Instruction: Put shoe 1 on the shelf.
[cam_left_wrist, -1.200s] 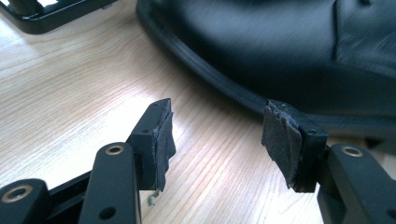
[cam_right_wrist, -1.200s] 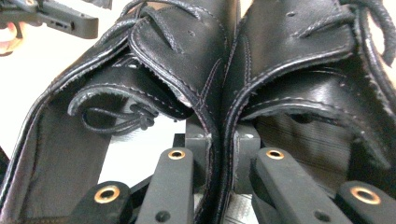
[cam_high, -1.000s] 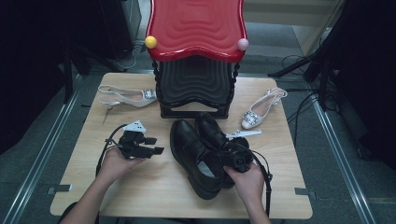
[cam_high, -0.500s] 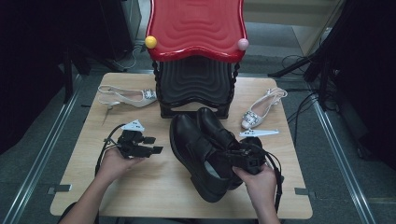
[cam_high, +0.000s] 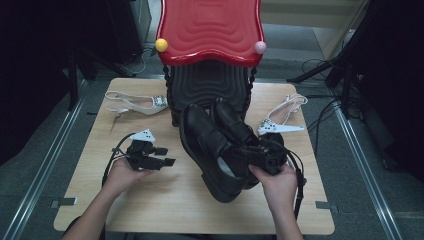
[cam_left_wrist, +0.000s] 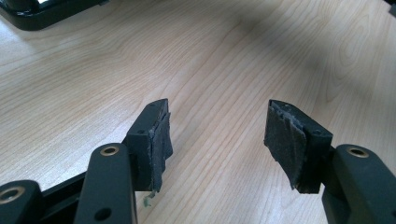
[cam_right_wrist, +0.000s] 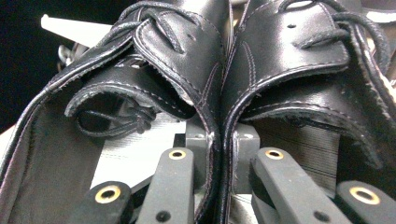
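High view: a dark room with grey flooring was seen around a light wooden table, and a red-topped black rack stood at the table's far edge. A pair of black lace-up shoes was held near the table's middle, in front of the rack, side by side, with the toes pointed away toward the rack and tipped downward, the heels raised toward the person; the long axis ran from near to far, angled slightly leftward. The adjoining inner walls of the two shoes were clamped between the jaws of the right gripper. The left gripper was held low over bare wood, its jaws parted on nothing. One pale slingback lay at the far left, another at the far right.
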